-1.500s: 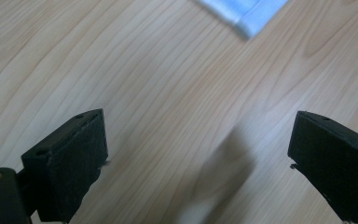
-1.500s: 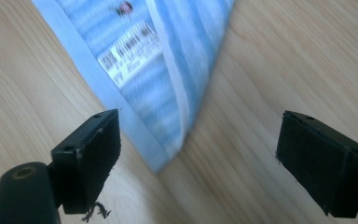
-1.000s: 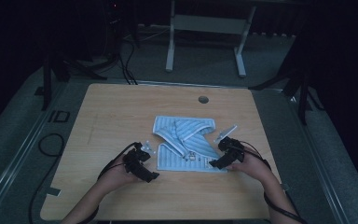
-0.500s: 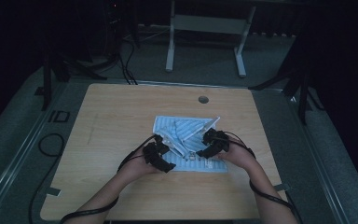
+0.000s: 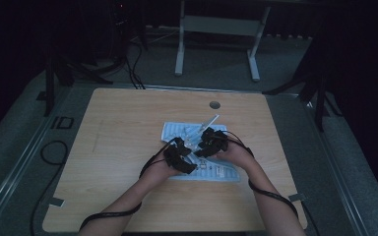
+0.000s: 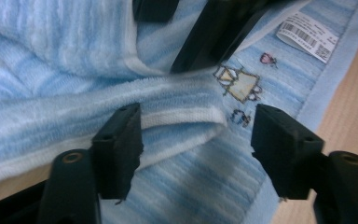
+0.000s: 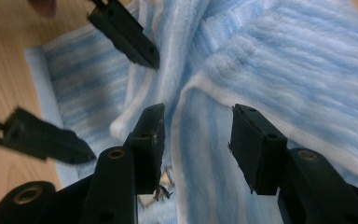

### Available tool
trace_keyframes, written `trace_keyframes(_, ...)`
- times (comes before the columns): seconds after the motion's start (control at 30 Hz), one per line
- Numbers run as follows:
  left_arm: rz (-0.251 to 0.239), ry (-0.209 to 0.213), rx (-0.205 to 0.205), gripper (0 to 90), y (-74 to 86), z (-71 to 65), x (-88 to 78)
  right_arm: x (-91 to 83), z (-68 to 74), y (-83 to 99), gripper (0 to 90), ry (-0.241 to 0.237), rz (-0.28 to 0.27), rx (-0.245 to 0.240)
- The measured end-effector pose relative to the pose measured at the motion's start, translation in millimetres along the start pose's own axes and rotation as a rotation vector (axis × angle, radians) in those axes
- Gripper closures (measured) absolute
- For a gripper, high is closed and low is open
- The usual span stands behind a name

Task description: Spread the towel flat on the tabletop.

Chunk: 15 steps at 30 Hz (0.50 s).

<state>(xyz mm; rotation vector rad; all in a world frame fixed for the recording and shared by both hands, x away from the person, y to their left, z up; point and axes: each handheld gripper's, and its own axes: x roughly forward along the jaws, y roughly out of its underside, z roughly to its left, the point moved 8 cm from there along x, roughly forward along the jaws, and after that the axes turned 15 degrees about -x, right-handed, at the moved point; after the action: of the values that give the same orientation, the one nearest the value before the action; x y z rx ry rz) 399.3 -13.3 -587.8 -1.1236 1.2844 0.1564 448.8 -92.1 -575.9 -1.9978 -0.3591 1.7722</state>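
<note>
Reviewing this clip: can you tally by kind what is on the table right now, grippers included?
Towel, light blue striped: 1
White tag on the towel: 1
Hand-held gripper: 2, left and right
Total: 4

Desk [image 5: 128, 147]: light wood-grain top with rounded corners and a round cable port [image 5: 214, 104] near the far edge. One pale blue striped towel [image 5: 216, 169] lies partly folded near its centre.
</note>
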Motion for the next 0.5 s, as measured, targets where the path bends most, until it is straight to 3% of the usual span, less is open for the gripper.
trace_keyframes(0.13,0.017,-0.015,-0.016,50.9,-0.3,2.8,7.5,12.3,-1.7,-1.9,60.1,-0.013,0.005,0.010)
trace_keyframes(0.2,0.025,-0.017,-0.019,58.8,-0.3,3.2,10.6,16.2,-0.5,-2.9,67.0,-0.031,0.002,0.026)
trace_keyframes(0.33,0.021,-0.027,-0.011,85.3,-2.3,1.3,11.3,16.9,0.9,-2.9,85.9,-0.038,0.003,0.029)
trace_keyframes(0.4,0.025,-0.033,0.014,87.0,-3.0,-0.1,10.0,15.0,1.9,-2.3,88.6,-0.039,0.003,0.021)
trace_keyframes(0.5,0.026,-0.027,0.008,87.7,-2.7,-2.8,5.2,9.4,4.0,-2.3,89.0,-0.030,-0.007,0.002)
